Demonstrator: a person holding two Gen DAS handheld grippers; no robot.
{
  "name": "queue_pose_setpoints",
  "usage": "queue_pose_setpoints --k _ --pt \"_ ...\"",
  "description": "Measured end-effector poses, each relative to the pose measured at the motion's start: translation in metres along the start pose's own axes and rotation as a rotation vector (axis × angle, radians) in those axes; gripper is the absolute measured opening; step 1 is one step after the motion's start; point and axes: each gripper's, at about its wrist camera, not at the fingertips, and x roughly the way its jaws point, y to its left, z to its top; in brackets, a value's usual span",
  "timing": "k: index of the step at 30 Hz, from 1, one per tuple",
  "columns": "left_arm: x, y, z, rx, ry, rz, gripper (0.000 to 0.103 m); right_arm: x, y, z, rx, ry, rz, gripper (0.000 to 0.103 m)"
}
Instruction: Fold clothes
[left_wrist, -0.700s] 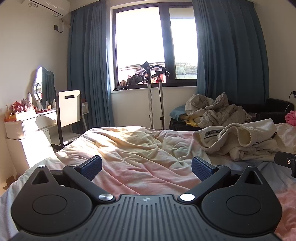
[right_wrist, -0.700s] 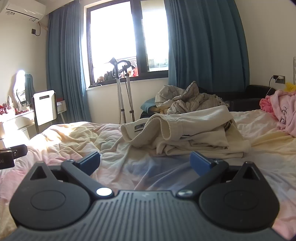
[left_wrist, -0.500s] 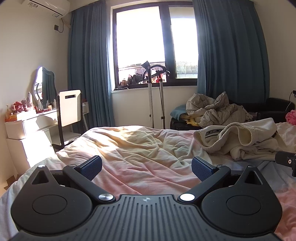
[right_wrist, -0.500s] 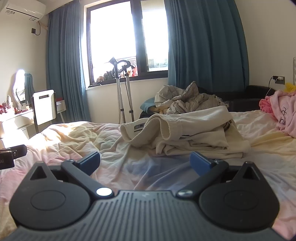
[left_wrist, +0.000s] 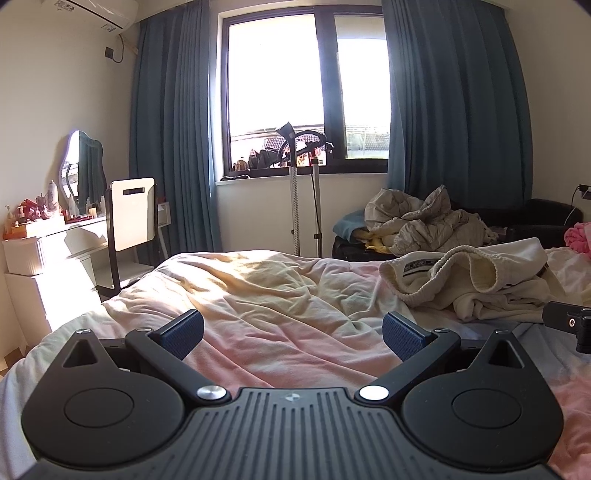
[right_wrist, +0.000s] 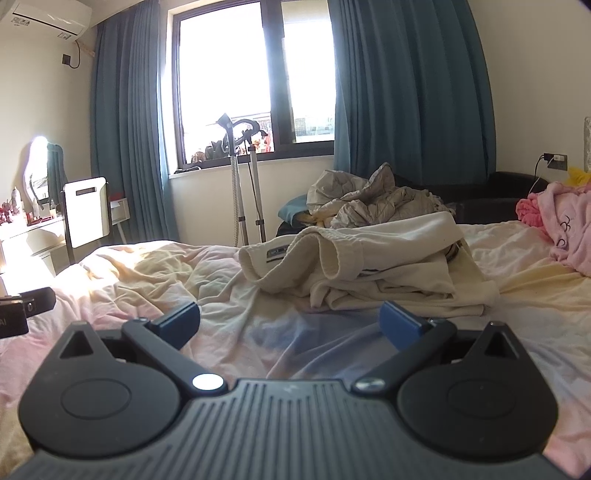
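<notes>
A crumpled cream garment (right_wrist: 373, 266) with ribbed cuffs lies in a heap on the bed, straight ahead in the right wrist view. In the left wrist view the same cream garment (left_wrist: 472, 280) sits at the right. My right gripper (right_wrist: 290, 325) hovers low over the sheet just short of it, open, with nothing between its blue pads. My left gripper (left_wrist: 293, 336) is open too, over bare sheet to the left of the garment. A pink garment (right_wrist: 565, 225) lies at the bed's far right.
The bed (left_wrist: 258, 291) carries a wrinkled pink and yellow sheet. Beyond it are a grey duvet heap (right_wrist: 369, 203) on a dark sofa, a garment steamer stand (left_wrist: 295, 192) by the window, and a white chair (left_wrist: 133, 214) at a dressing table (left_wrist: 40, 240) on the left.
Both views have shifted very slightly; the grippers stay open and the cream garment has not moved.
</notes>
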Motion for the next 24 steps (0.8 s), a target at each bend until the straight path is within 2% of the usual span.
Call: queue_pose_setpoints --k 8,14,18,24 --pt "-0.006 0.01 0.003 -0.04 -0.01 0.002 0.103 -0.012 0.009 -0.001 -0.014 -0.021 -0.046 0.103" --pt "-0.011 0.015 0.005 -0.047 -0.013 0.001 0.103 -0.018 0.012 0.001 -0.03 -0.051 -0.02 0.103" --pt "-0.01 0.013 0.006 -0.057 -0.019 0.024 0.103 -0.017 0.013 0.001 -0.035 -0.048 -0.022 0.103" --pt "-0.007 0.014 0.002 -0.068 -0.008 0.015 0.103 -0.014 0.009 0.005 -0.015 -0.054 -0.038 0.103"
